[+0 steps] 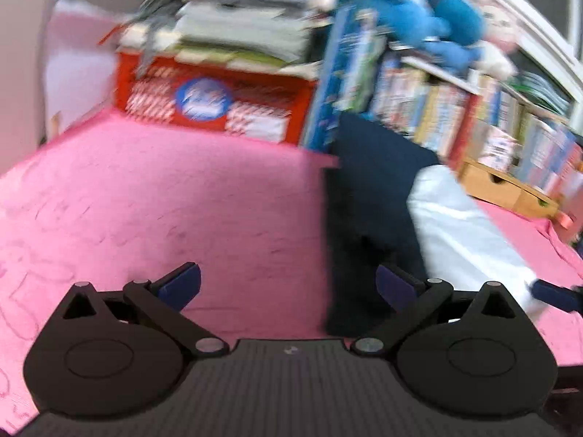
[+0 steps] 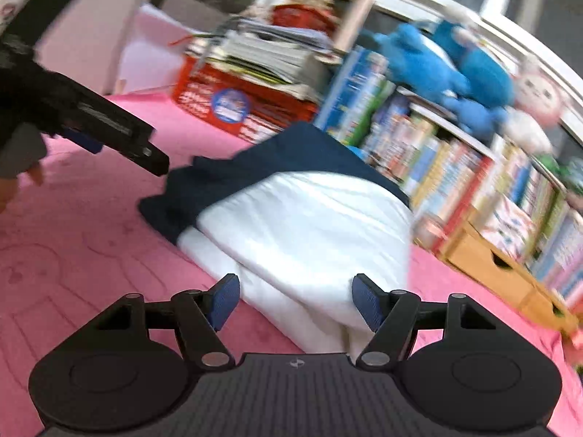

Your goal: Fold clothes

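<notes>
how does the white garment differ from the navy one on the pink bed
The white garment lies on top; the navy garment is beneath, showing at the far and left edges. The white one looks thick and puffy, the navy one flatter. Both rest on the pink cover, untouched by either tool.

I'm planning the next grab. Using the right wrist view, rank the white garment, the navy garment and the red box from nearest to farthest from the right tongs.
1. White garment: folded, directly ahead of the open right tongs.
2. Navy garment: behind and left, partly under the white one.
3. Red box: farthest, at the back left under stacked papers.
</notes>
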Available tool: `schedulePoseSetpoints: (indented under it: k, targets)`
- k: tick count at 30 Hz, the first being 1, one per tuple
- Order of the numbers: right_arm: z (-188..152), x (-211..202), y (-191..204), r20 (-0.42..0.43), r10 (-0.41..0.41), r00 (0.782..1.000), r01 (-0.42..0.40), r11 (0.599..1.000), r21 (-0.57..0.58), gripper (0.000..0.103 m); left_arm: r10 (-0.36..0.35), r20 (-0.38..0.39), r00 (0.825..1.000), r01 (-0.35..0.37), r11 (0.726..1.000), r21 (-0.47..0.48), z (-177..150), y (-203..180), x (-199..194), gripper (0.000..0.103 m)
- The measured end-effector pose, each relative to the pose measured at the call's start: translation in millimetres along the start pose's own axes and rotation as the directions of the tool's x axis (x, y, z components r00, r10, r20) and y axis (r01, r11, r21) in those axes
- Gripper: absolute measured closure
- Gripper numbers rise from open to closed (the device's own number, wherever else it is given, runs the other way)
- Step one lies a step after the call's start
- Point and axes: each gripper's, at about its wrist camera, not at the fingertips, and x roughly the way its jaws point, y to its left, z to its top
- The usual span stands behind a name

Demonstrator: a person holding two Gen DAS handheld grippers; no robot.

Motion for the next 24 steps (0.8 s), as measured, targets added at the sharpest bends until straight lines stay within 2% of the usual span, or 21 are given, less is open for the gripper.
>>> schedulePoseSetpoints:
  k: [2, 3, 5, 7, 8, 12, 15, 17, 18, 20, 22, 24]
  targets:
    - [-7, 0, -4, -0.005, -0.039, 0.999, 0.040, 0.999, 0.011, 0.032, 0.017, -0.028, 0.999, -0.016, 0.999, 0.028, 1, -12, 1, 0.000]
    - [-11, -1, -5, -0.004, -0.067, 0.998, 0.067, 0.998, 0.013, 0.030, 0.009, -0.056, 0.998, -0.009, 1.000, 0.006, 2, -14, 3, 0.000]
    - [-17, -5, -11, -0.003, -0.109, 0.994, 0.109, 0.994, 0.033, 0.028, -0.056, -0.095, 0.994, 0.047, 0.995, -0.088, 3, -8, 1, 0.000]
    - [-20, -6, -21, -0.003, -0.116, 0.993, 0.116, 0.990, 0.080, 0.027, -0.140, -0.090, 0.986, 0.122, 0.977, -0.176, 4, -2, -2, 0.000]
    - [-21, -6, -27, -0.002, -0.113, 0.994, 0.113, 0.987, 0.111, 0.026, -0.145, -0.091, 0.985, 0.125, 0.973, -0.195, 5, -2, -1, 0.000]
    - [-24, -5, -42, -0.019, -0.109, 0.994, 0.110, 0.974, 0.198, 0.026, -0.113, -0.115, 0.987, 0.089, 0.977, -0.196, 8, -15, 11, 0.000]
    - [-25, -2, -48, -0.030, -0.108, 0.994, 0.112, 0.967, 0.230, 0.026, -0.137, -0.141, 0.980, 0.106, 0.973, -0.205, 10, -31, 29, 0.000]
    - [-26, 0, -50, -0.045, -0.118, 0.992, 0.125, 0.961, 0.245, 0.026, -0.152, -0.114, 0.982, 0.128, 0.972, -0.197, 10, -43, 35, 0.000]
    - [-27, 0, -52, -0.050, -0.121, 0.991, 0.130, 0.959, 0.254, 0.025, -0.134, -0.098, 0.986, 0.114, 0.975, -0.189, 10, -47, 36, 0.003]
    - [-28, 1, -55, -0.057, -0.122, 0.991, 0.133, 0.952, 0.274, 0.024, -0.096, -0.080, 0.992, 0.080, 0.980, -0.181, 8, -50, 38, 0.016]
    - [-29, 1, -58, -0.067, -0.125, 0.990, 0.140, 0.946, 0.293, 0.023, -0.077, -0.048, 0.996, 0.065, 0.975, -0.211, 7, -46, 34, 0.044]
    - [-30, 3, -59, -0.082, -0.133, 0.988, 0.152, 0.942, 0.300, 0.022, -0.069, -0.016, 0.998, 0.063, 0.967, -0.247, 6, -39, 26, 0.057]
